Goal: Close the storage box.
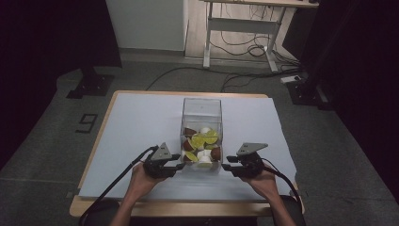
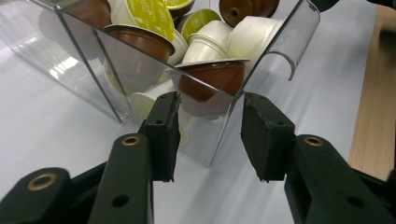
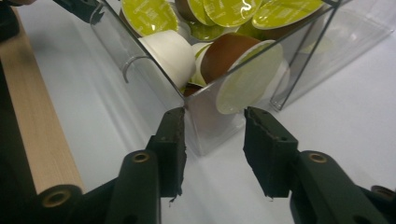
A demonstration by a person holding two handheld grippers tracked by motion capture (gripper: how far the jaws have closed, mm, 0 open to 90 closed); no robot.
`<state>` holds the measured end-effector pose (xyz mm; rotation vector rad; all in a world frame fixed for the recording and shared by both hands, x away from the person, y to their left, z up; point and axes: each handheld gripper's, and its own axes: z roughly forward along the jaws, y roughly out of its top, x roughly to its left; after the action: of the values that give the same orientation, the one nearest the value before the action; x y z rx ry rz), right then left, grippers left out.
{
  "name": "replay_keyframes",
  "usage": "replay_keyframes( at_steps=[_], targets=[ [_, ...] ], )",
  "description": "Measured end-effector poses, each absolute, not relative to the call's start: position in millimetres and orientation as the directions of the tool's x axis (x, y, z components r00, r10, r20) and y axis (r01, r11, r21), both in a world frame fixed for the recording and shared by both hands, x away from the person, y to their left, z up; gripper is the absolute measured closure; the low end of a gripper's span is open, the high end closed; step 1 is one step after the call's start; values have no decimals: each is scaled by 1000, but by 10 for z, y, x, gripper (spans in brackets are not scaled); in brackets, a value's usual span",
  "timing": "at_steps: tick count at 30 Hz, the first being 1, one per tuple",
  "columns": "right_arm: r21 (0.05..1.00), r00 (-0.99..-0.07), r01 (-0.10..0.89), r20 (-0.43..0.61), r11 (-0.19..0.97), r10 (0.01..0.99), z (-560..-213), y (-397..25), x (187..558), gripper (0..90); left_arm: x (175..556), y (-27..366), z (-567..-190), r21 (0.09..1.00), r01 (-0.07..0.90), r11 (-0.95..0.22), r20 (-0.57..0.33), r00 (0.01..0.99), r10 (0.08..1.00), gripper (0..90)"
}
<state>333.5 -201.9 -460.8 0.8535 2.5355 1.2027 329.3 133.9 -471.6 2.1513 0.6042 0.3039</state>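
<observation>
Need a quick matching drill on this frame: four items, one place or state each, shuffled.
Column 1:
1. left claw
2. right claw
3. clear box
4. coffee capsules

Column 2:
A. piled inside, with brown, white and green-lidded ones mixed
B. open, at the box's near right corner
C. standing on the white sheet, see-through walls
D. open, at the box's near left corner

Pairs: 1-D, 2-B, 3-C, 4-A
</observation>
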Motion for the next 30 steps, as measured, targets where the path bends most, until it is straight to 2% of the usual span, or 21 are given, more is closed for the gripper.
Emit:
replay_keyframes(
  at_steps=[7, 20, 24, 30],
  targets=[
    [769, -820, 393, 44, 504, 571, -4601, -1966, 3333, 680, 3313, 1353, -4706, 801, 313, -511, 1, 852, 524, 605],
    [769, -813, 402, 50, 497, 580, -4590, -1931, 3385, 699, 3361, 1358, -4720, 803, 311, -509, 7, 848, 529, 636],
    [772, -804, 400, 36, 495, 594, -4588, -1923, 3401, 727, 3374, 1359, -4729, 803, 306, -512, 24, 841, 540, 687],
    [773, -795, 404, 33, 489, 605, -4593, -1913, 3437, 728, 3402, 1360, -4740, 808, 307, -503, 27, 833, 552, 710]
  ],
)
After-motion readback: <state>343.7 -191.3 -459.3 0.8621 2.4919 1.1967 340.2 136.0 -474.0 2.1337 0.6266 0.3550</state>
